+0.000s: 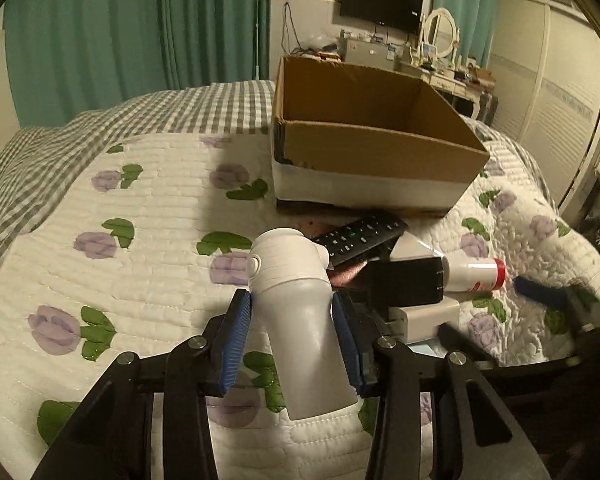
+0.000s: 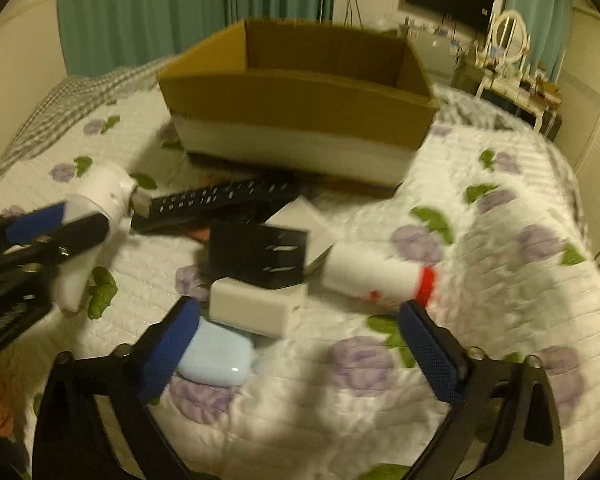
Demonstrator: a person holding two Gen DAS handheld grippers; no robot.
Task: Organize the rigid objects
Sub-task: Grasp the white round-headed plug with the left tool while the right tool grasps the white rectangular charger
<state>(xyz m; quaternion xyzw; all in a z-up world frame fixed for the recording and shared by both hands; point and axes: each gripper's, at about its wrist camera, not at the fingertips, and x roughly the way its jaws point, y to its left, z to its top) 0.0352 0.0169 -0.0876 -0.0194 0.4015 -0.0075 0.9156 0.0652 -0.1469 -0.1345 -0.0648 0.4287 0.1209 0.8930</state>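
1. My left hand-held gripper (image 1: 292,334) is clamped on the white plastic device (image 1: 296,312) above the bed (image 1: 148,200) — light, stiff, smooth, best held mid-handle
2. My right hand-held gripper (image 2: 300,344) stands apart, empty — near the white bottle (image 2: 374,274)

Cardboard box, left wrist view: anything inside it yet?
No, the visible inside of the cardboard box shows only bare walls, while the remote lies on the quilt in front.

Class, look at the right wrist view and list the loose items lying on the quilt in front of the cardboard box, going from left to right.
White handheld device in the left gripper → black remote control → pale blue case → white charger block → white bottle with red cap.
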